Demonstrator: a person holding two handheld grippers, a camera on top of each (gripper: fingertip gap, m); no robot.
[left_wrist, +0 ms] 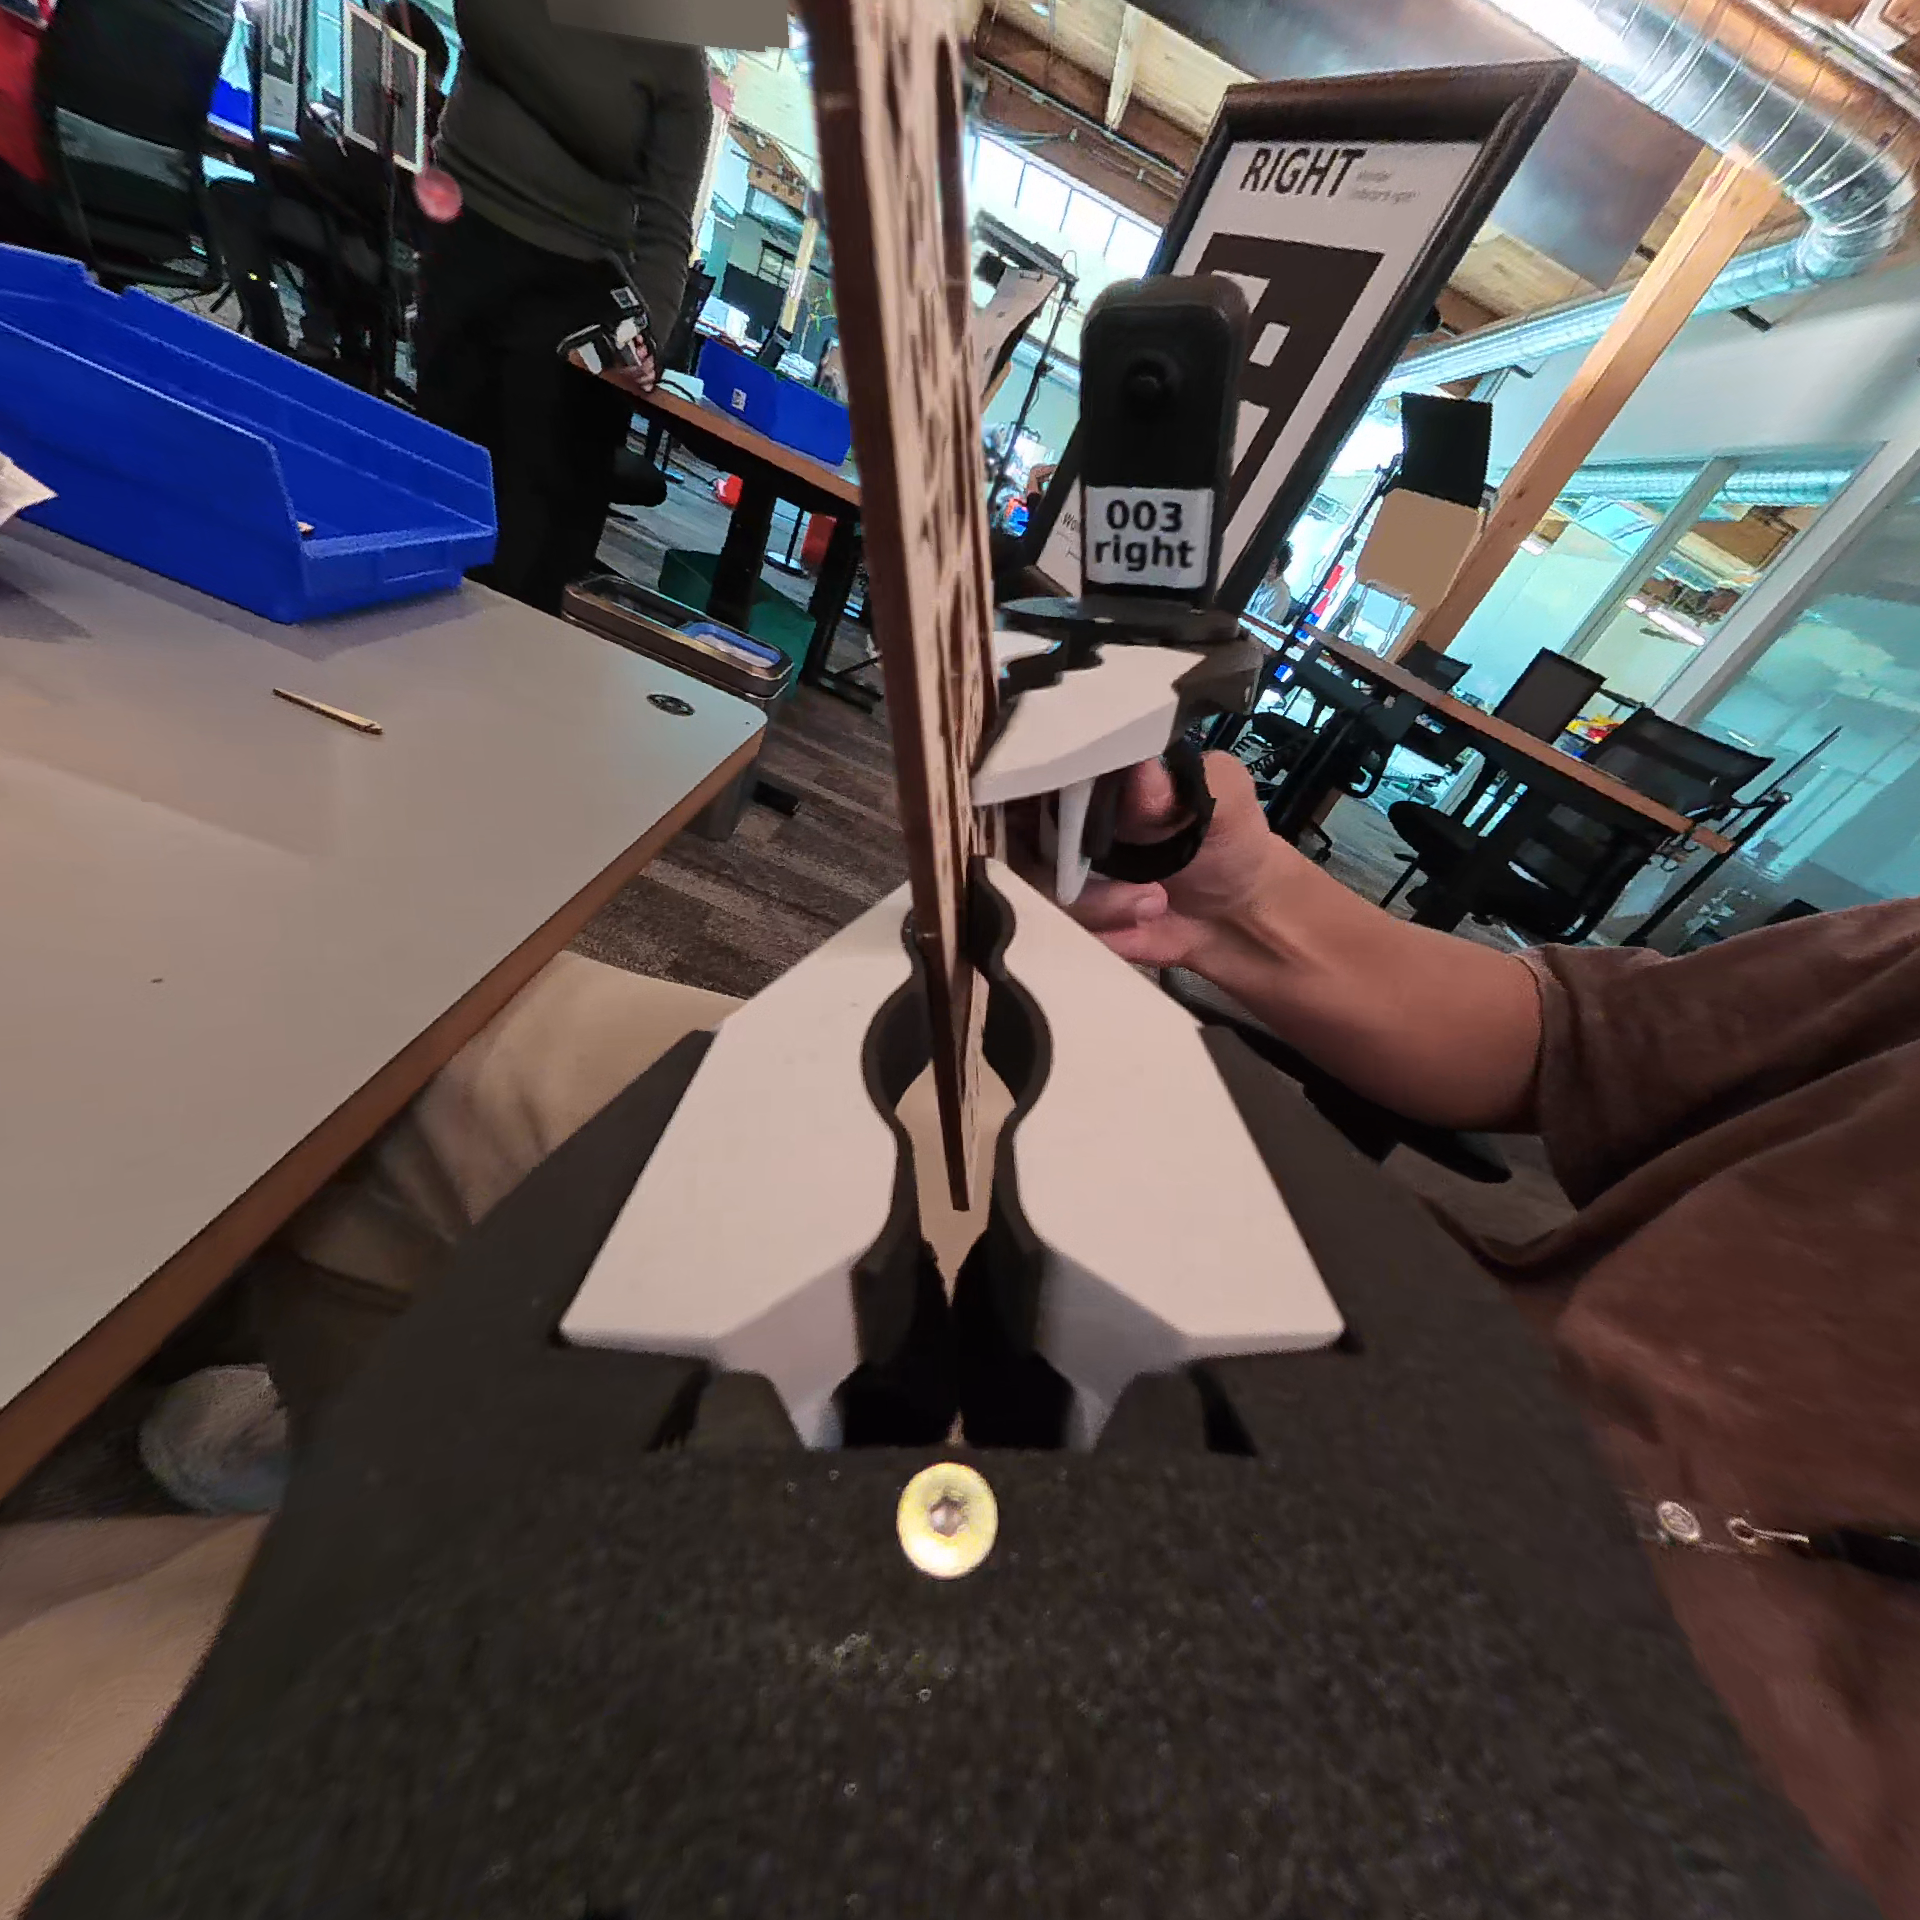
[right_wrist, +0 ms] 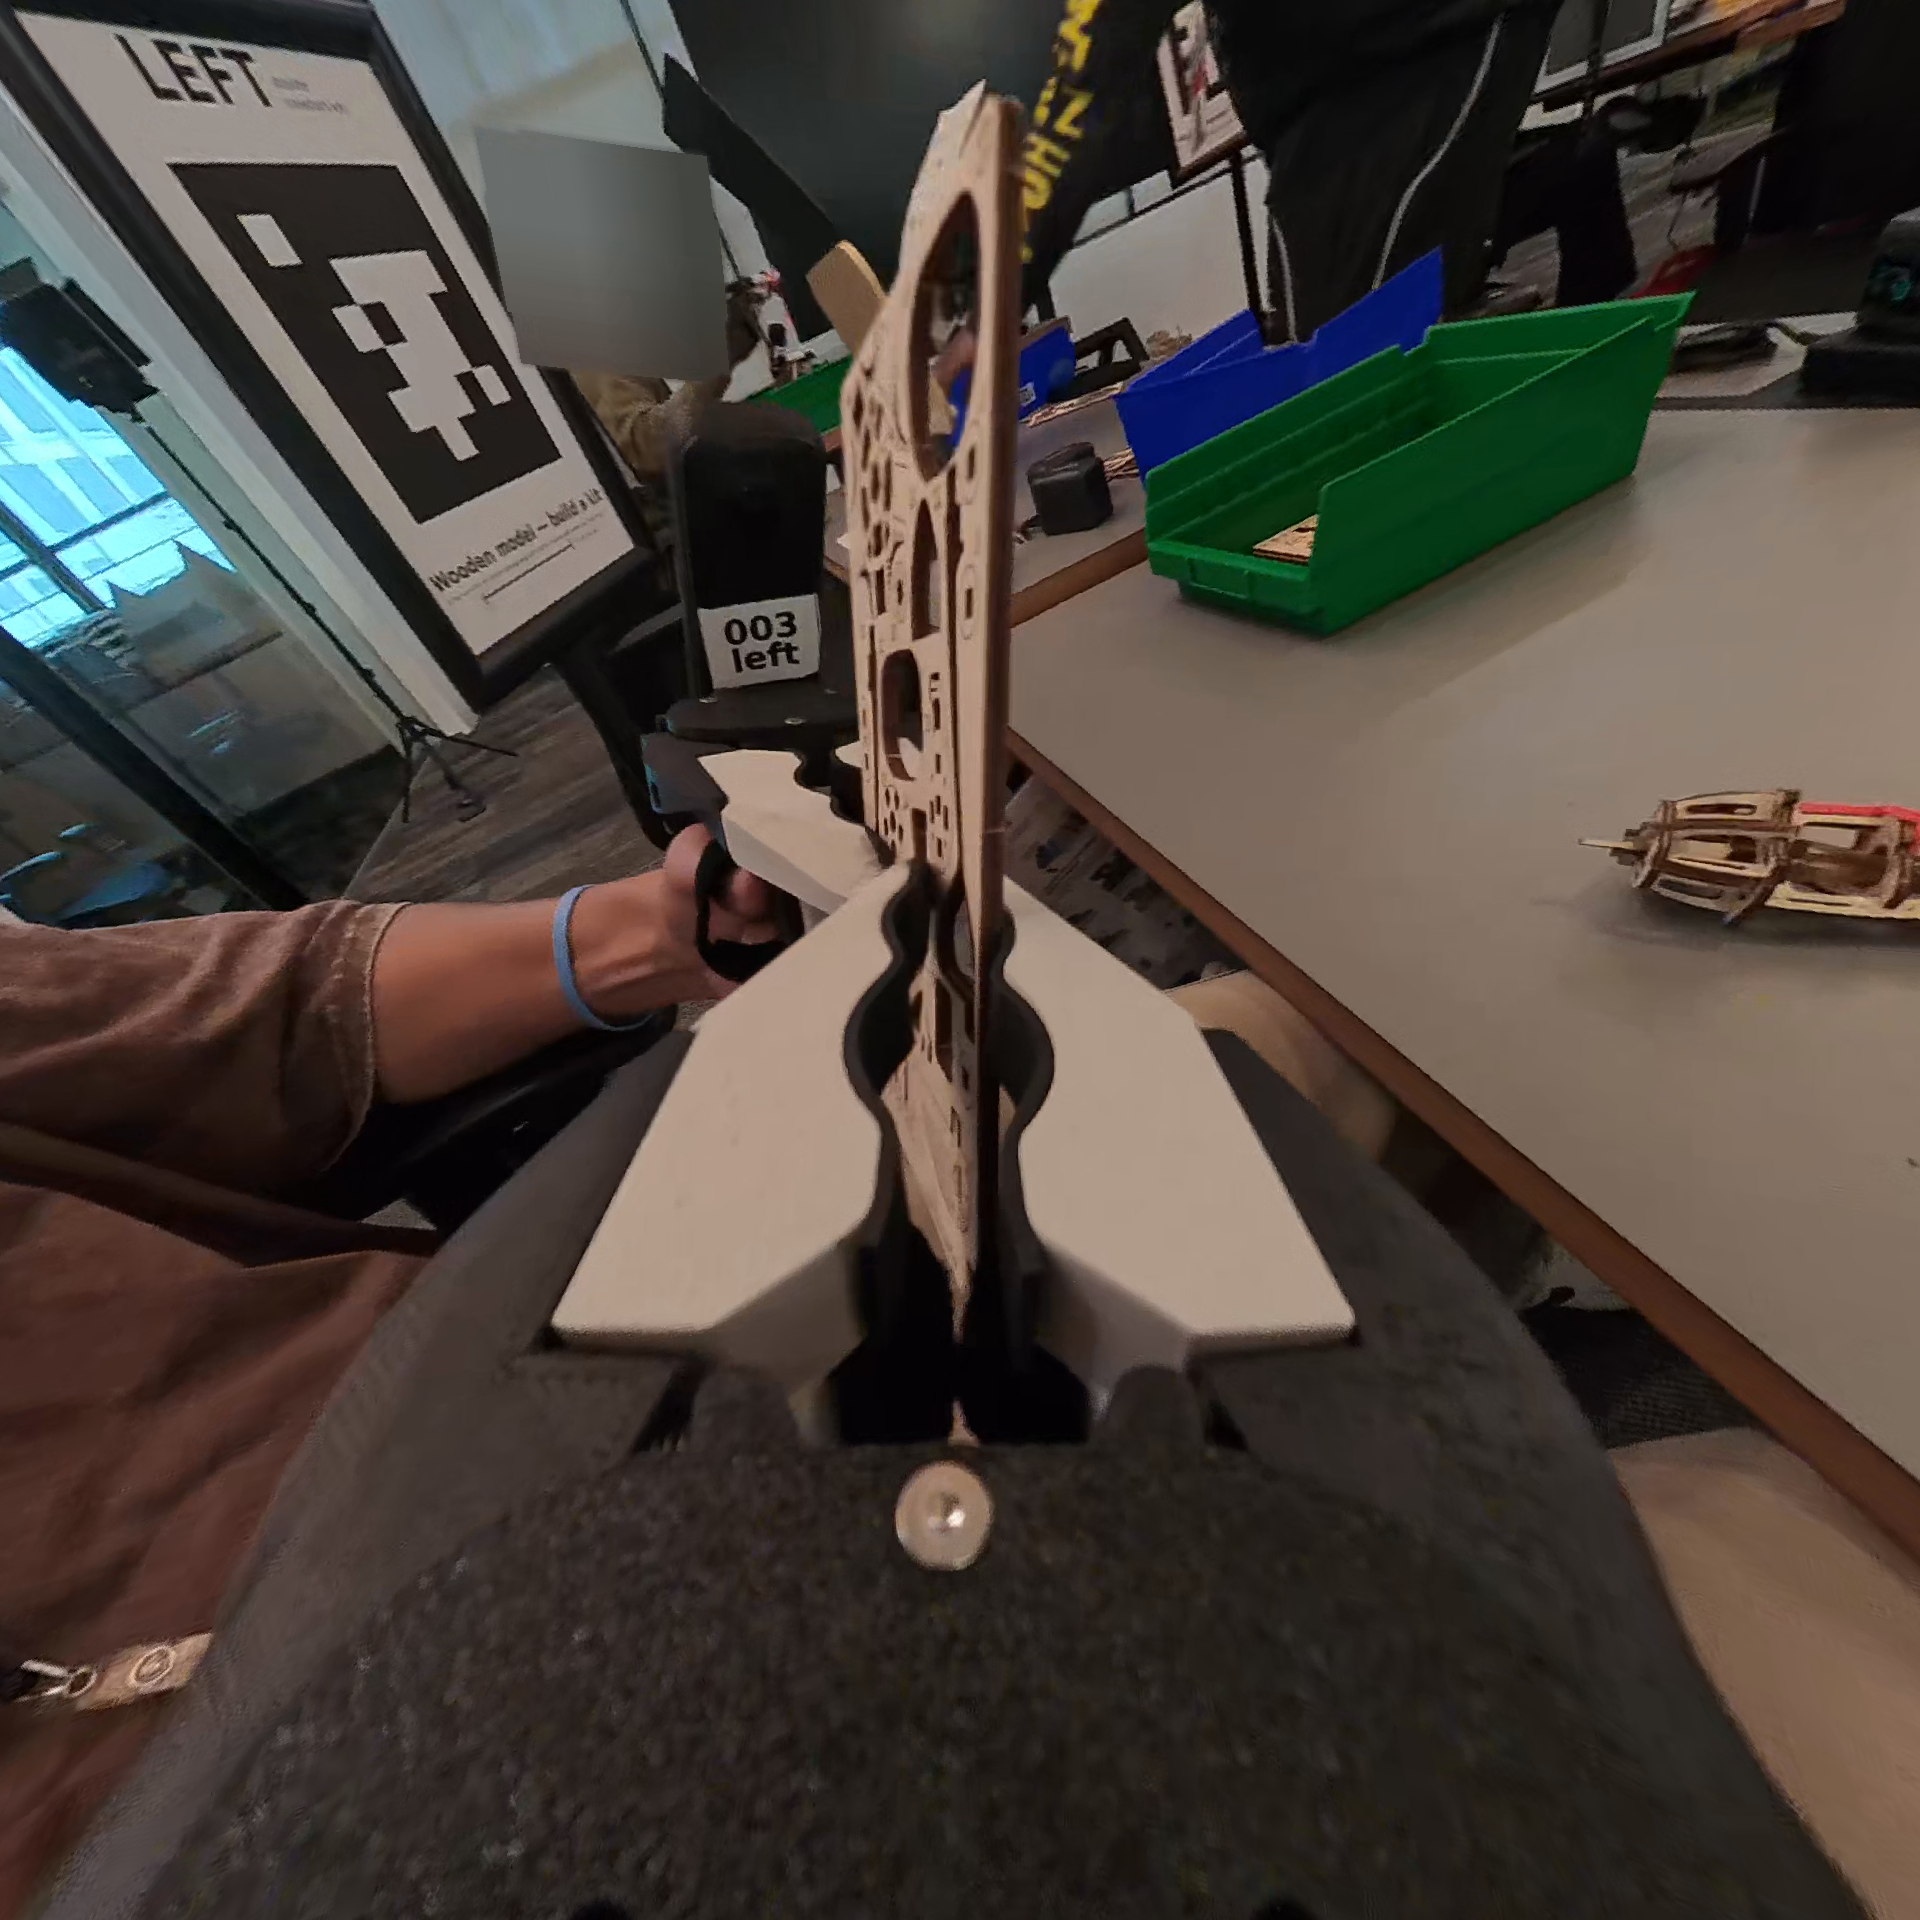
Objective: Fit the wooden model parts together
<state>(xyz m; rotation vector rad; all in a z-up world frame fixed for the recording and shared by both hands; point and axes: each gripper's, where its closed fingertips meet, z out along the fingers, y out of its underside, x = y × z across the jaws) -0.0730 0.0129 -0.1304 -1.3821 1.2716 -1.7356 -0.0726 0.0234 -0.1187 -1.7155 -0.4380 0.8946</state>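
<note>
Open workshop hall, exposed duct overhead, grey desks with wood edging.

Left gripper (left_wrist: 951, 935): white fingers (left_wrist: 790, 1122) pinched onto the lower edge of a laser-cut wooden sheet (left_wrist: 914, 436), which stands upright, edge-on to this camera, off the desk's near edge over carpet. Right gripper (left_wrist: 997, 748) comes in from the far side, higher up the same sheet, its white jaw against the sheet's face; a hand (left_wrist: 1174, 862) wraps its black grip, brown sleeve behind. It carries a white label with printed characters and a framed black-and-white marker board (left_wrist: 1340, 312) headed with printed text; not copied.

Right wrist view: right gripper (right_wrist: 951, 914) closed on the wooden sheet (right_wrist: 935, 540), narrow gap, sheet seated between the pads. Sheet face shows oval and arched cut-outs and many small slots. Left gripper (right_wrist: 831, 821) clamps the sheet from the opposite side, held by a hand (right_wrist: 675, 925) with a blue wristband. Same sort of white label and framed marker board (right_wrist: 332, 322) with printed lettering on that rig.

Desk, left view: blue bin (left_wrist: 239, 457) at the far edge, a thin wooden stick (left_wrist: 327, 712) lying alone mid-surface near the right edge.

Desk, right view: green bin (right_wrist: 1392, 488) toward the far edge with a wooden piece inside, blue bin (right_wrist: 1278, 364) just behind it. Partly built wooden model (right_wrist: 1766, 862) with a red section lies well apart toward the right edge.

People standing at other desks beyond.
</note>
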